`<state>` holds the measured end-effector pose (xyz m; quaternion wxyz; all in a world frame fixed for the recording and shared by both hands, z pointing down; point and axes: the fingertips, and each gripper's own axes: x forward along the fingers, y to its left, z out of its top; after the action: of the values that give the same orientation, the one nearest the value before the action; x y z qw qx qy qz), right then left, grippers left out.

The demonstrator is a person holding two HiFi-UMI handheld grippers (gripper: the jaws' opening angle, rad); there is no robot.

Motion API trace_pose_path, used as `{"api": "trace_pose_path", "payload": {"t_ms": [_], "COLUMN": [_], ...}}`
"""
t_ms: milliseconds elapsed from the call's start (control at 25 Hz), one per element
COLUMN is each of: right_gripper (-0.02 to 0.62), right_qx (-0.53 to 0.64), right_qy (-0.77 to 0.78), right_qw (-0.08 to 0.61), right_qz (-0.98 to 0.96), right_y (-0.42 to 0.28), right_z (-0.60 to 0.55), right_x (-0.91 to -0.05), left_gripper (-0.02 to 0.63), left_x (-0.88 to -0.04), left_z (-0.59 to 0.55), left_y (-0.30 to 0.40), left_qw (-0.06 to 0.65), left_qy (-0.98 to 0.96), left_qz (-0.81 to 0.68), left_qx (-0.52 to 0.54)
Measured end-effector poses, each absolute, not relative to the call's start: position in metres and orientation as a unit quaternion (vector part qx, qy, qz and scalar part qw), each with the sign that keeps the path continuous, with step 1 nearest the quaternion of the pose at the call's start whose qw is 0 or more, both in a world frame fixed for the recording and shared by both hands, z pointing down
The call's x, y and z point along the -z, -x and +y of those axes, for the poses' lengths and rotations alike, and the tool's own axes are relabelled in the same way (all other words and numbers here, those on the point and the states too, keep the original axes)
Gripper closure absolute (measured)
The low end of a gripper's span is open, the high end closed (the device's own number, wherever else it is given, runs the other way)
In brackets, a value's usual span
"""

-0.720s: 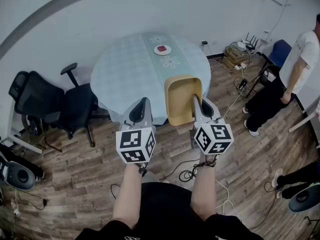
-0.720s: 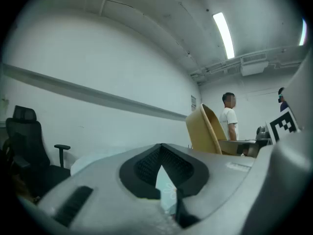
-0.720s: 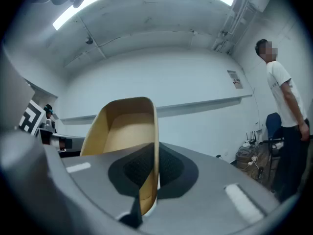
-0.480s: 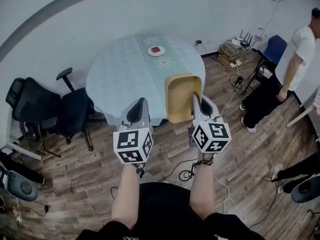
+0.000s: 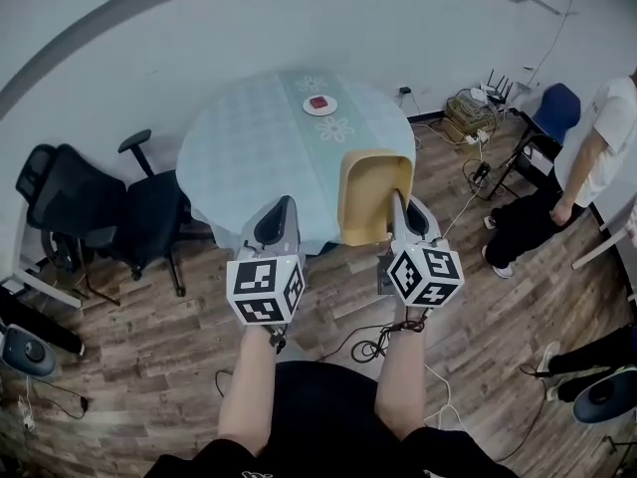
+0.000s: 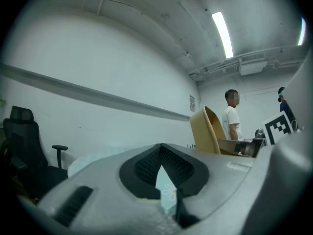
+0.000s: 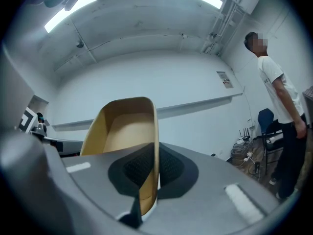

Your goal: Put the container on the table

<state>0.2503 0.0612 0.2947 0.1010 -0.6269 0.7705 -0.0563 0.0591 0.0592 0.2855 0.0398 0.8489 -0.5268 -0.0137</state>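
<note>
A tan open container (image 5: 370, 189) hangs tilted over the near right edge of the round table (image 5: 259, 137), which has a pale blue cloth. My right gripper (image 5: 397, 205) is shut on the container's right wall. In the right gripper view, that thin wall (image 7: 146, 146) runs between the pads (image 7: 168, 166) of the right gripper (image 7: 152, 168). My left gripper (image 5: 278, 217) is shut and holds nothing, just left of the container at the table's near edge. In the left gripper view the left gripper (image 6: 162, 163) has its tips together, with the container (image 6: 207, 131) to the right.
A small white plate (image 5: 319, 105) with something red sits at the table's far side. Black office chairs (image 5: 109, 207) stand to the left. A person (image 5: 587, 147) stands at the right, near a blue chair (image 5: 557, 108) and floor cables (image 5: 470, 108).
The container stays in my right gripper and has drifted slightly right along the table's near edge. The left gripper has hardly moved. The person at the right has shifted position.
</note>
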Motion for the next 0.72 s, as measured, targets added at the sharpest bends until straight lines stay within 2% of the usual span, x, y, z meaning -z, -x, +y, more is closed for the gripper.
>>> {"api": "trace_pose_path", "payload": {"t_ms": [360, 720], "right_gripper": [0.583, 0.583], "right_qx": [0.085, 0.084], "right_qy": [0.606, 0.615], "right_qw": [0.100, 0.087], "right_qz": [0.784, 0.779], "right_y": [-0.224, -0.222], "right_z": [0.037, -0.014], "right_x": [-0.317, -0.329], "left_gripper": [0.604, 0.604], "left_x": [-0.302, -0.322], "left_z": [0.045, -0.009], "left_y": [-0.020, -0.022], "left_qw": [0.053, 0.071], "left_qy": [-0.825, -0.830], "left_qz": [-0.562, -0.553], "left_qx": [0.003, 0.008]}}
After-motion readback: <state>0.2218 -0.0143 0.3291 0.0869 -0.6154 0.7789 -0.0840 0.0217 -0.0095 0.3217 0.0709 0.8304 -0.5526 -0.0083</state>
